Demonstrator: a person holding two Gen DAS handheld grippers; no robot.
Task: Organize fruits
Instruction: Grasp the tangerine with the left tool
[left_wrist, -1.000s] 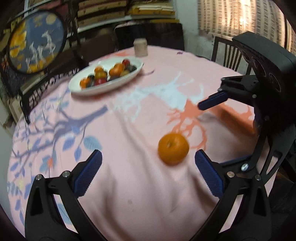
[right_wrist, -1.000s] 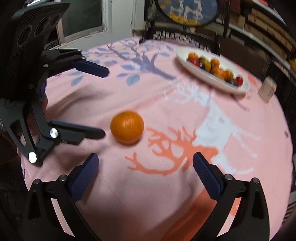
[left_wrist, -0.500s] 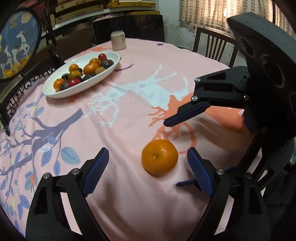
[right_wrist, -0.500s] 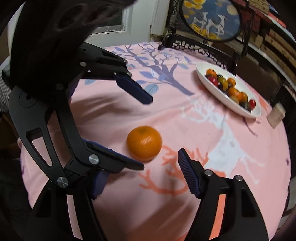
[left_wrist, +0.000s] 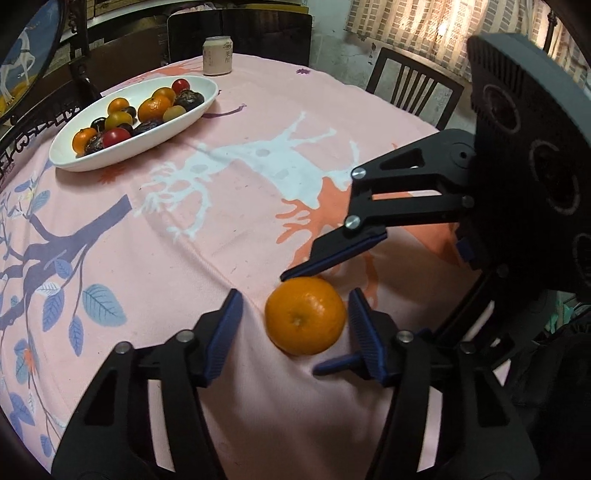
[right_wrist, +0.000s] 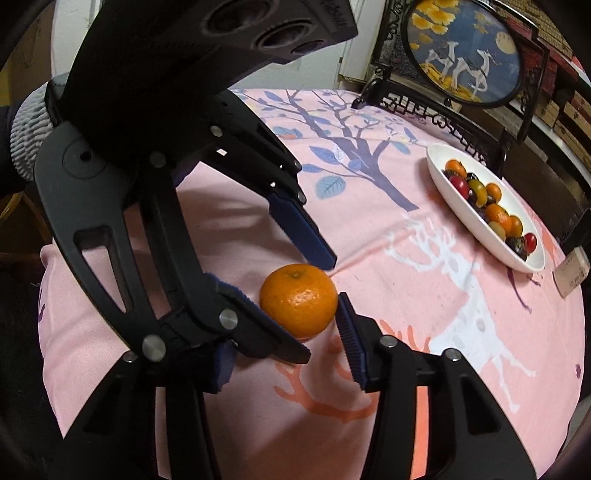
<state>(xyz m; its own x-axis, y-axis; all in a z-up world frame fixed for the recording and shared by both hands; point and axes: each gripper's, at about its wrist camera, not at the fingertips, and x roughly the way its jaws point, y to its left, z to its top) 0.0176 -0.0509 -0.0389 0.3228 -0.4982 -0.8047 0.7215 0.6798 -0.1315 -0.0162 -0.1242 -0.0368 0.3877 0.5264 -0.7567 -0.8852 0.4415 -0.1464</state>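
- The orange (left_wrist: 306, 320) sits on the pink worktop (left_wrist: 221, 229), between both pairs of jaws.
- The left gripper (left_wrist: 295, 325) is closing; only its right pad is at the peel.
- The right gripper (right_wrist: 295, 317) is closing too; one pad touches the orange.

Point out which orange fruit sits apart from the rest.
The large orange lying alone on the tablecloth between both claws; the other orange fruits lie in the white oval dish.
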